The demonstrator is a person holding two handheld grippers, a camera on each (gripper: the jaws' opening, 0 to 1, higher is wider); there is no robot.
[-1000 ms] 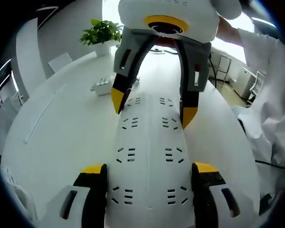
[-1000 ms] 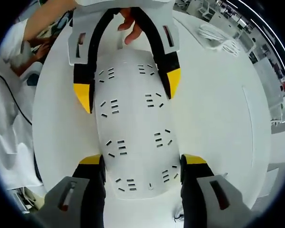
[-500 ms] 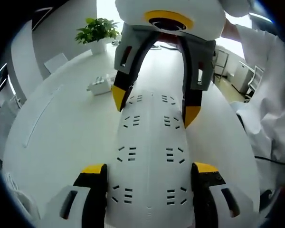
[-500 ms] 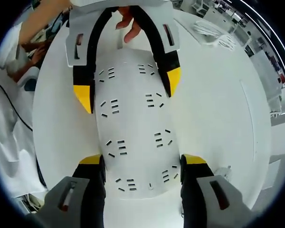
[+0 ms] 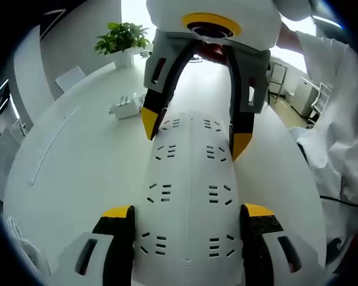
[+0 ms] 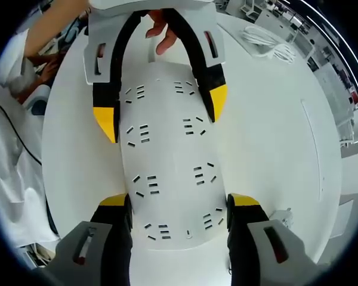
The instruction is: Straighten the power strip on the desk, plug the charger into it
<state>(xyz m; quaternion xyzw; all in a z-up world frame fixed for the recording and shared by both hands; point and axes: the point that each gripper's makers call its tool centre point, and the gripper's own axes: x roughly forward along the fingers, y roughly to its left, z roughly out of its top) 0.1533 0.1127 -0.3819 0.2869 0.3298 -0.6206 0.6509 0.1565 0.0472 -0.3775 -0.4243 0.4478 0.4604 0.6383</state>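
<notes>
The white power strip [image 5: 188,173] lies lengthwise on the white desk [image 5: 77,161], its several socket rows facing up. My left gripper [image 5: 188,211] is shut on its near end, with a yellow-tipped jaw pressed to each long edge. My right gripper [image 5: 194,131] clamps the far end in the same way. In the right gripper view the power strip [image 6: 167,161] runs from my right gripper [image 6: 179,199] up to the left gripper [image 6: 161,113]. A small white charger-like block [image 5: 124,107] sits on the desk, left of the strip's far end.
A potted green plant [image 5: 122,39] stands at the desk's far end. A person in white clothes [image 5: 340,119] is close on the right, with a bare hand [image 6: 161,30] behind the left gripper. A coiled white cable [image 6: 268,44] lies near the desk's edge.
Both grippers keep the same hold on the two ends of the strip. The views have shifted only a little.
</notes>
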